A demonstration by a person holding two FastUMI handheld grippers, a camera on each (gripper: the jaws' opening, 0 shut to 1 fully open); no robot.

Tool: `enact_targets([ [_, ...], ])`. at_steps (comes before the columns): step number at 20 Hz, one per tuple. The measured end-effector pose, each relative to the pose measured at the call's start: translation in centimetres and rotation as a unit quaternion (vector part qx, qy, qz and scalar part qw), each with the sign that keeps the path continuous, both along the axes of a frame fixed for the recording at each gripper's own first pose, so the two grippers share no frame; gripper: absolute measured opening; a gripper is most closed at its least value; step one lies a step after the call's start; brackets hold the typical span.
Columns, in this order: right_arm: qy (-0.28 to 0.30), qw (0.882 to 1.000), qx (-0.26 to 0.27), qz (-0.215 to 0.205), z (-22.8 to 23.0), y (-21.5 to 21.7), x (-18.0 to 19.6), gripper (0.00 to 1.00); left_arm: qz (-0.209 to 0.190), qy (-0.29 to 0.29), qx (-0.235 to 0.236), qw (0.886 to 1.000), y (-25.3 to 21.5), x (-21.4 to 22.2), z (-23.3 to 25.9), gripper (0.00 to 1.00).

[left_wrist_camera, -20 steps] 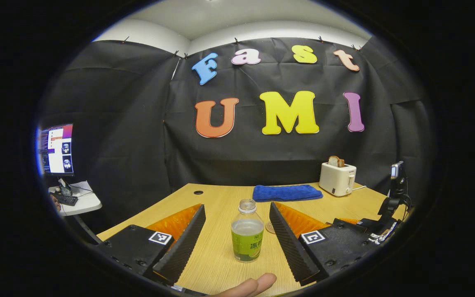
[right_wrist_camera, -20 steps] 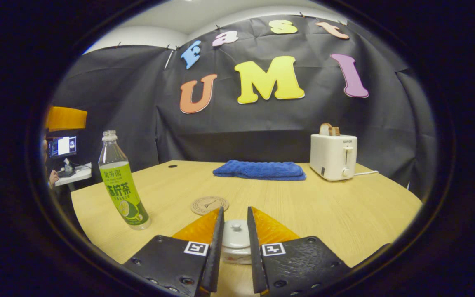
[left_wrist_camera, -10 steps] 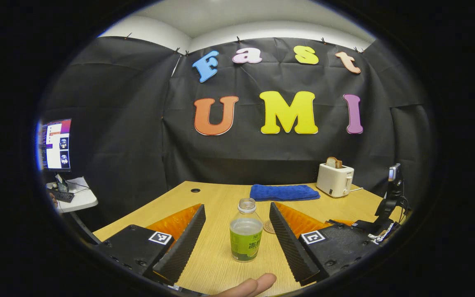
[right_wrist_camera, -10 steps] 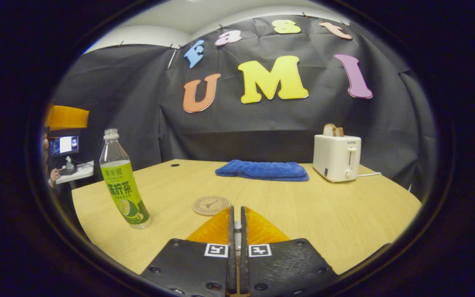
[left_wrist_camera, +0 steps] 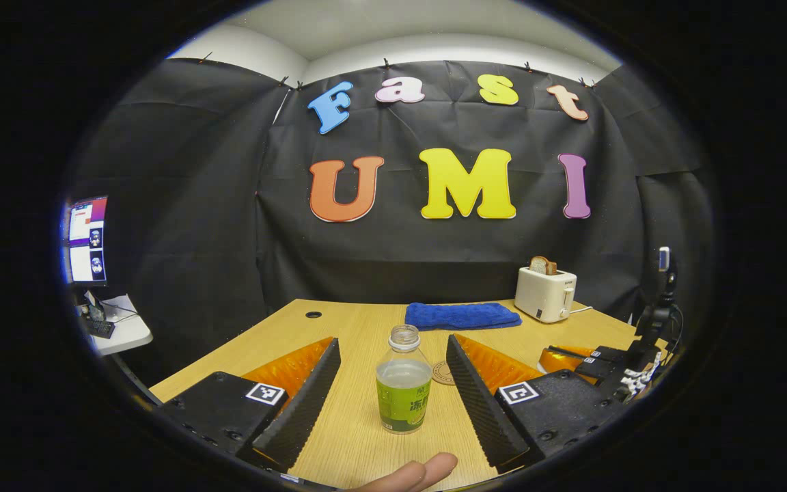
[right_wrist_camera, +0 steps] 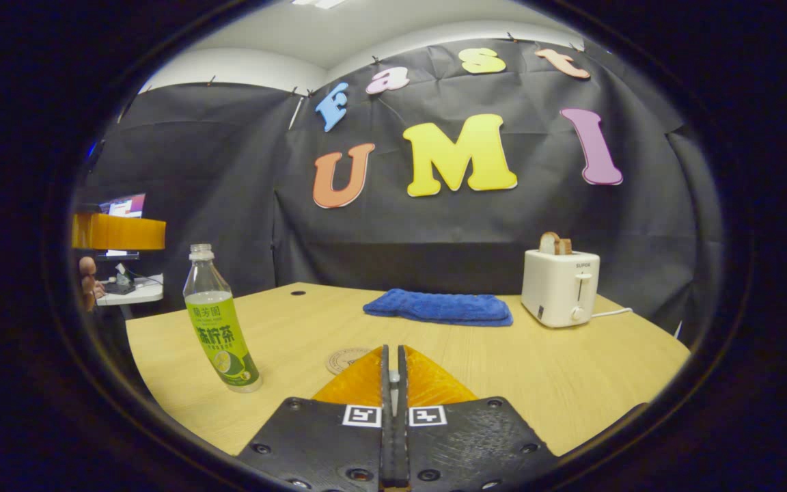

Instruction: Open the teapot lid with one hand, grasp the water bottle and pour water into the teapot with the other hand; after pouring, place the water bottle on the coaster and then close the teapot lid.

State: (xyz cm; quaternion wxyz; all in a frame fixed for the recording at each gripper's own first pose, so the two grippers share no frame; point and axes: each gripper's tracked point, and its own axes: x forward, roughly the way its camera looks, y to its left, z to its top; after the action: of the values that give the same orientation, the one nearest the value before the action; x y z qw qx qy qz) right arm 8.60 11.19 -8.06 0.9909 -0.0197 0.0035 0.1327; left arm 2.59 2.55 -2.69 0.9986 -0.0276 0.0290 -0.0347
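An uncapped water bottle with a green label stands on the wooden table, between the fingers of my open left gripper; neither finger touches it. In the right gripper view the same bottle stands at the left. My right gripper is shut, and a white sliver of the teapot lid knob shows between its fingers. The teapot body is hidden under the gripper. A round coaster lies just beyond the right fingertips and shows behind the bottle as the coaster. The right gripper appears at the right of the left gripper view.
A folded blue towel lies at the back of the table, with a white toaster holding bread to its right. A monitor stands on a side desk at the far left. A fingertip shows at the bottom edge.
My right gripper closed on the lid knob a second ago and has since risen, staying shut. The left gripper stays open around the bottle and has drawn back slightly.
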Motion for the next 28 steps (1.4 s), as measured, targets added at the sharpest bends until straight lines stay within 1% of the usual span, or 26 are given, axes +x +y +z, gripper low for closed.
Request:
enact_targets([
  [4,0.001,1.0,0.02,0.016,0.9,-0.7,-2.9,0.0,-0.015,-0.001,-0.001,1.0,-0.6,0.4,-0.4,0.98],
  [6,0.001,1.0,0.021,0.011,1.1,-1.9,-4.0,0.0,-0.025,0.003,-0.002,1.0,-1.1,1.0,-1.3,0.98],
  [8,0.008,1.0,0.027,0.001,1.6,-2.8,-4.4,0.0,-0.024,0.008,-0.001,1.0,-1.0,2.0,-2.4,0.98],
  [9,0.006,0.999,0.033,0.007,2.2,-2.8,-4.9,0.0,-0.023,0.012,-0.002,1.0,-1.1,2.6,-3.1,0.98],
  [12,-0.007,1.0,0.022,-0.012,3.2,-4.3,-4.8,0.0,-0.025,0.027,0.002,0.999,-1.4,4.4,-5.8,0.98],
  [15,-0.01,0.999,0.03,-0.02,3.6,-5.0,-4.7,0.0,-0.042,-0.002,0.002,0.999,-2.4,5.8,-6.9,0.98],
  [17,-0.008,0.999,0.027,-0.02,3.4,-5.0,-4.6,0.0,-0.052,-0.006,-0.002,0.999,-2.9,6.5,-8.1,0.98],
  [20,-0.006,1.0,0.021,-0.022,3.1,-5.1,-4.6,0.0,-0.043,-0.017,-0.024,0.999,-2.5,7.1,-8.5,0.98],
  [22,-0.008,0.999,0.019,-0.025,3.3,-5.2,-4.6,0.0,-0.039,-0.011,-0.026,0.999,-2.5,7.2,-8.9,0.98],
  [24,-0.01,0.999,0.022,-0.027,3.7,-5.4,-4.8,0.0,-0.045,-0.018,-0.018,0.999,-2.9,7.0,-8.7,0.96],
  [25,-0.011,0.999,0.023,-0.026,3.9,-5.5,-4.9,0.0,-0.046,-0.019,-0.013,0.999,-2.8,6.8,-8.5,0.86],
  [26,-0.013,0.999,0.024,-0.027,4.1,-5.7,-5.1,0.0,-0.046,-0.014,-0.008,0.999,-2.9,7.0,-8.7,0.8],
  [28,-0.017,0.999,0.025,-0.028,4.6,-6.1,-5.2,0.0,-0.045,-0.004,0.005,0.999,-3.3,6.5,-8.7,0.78],
])
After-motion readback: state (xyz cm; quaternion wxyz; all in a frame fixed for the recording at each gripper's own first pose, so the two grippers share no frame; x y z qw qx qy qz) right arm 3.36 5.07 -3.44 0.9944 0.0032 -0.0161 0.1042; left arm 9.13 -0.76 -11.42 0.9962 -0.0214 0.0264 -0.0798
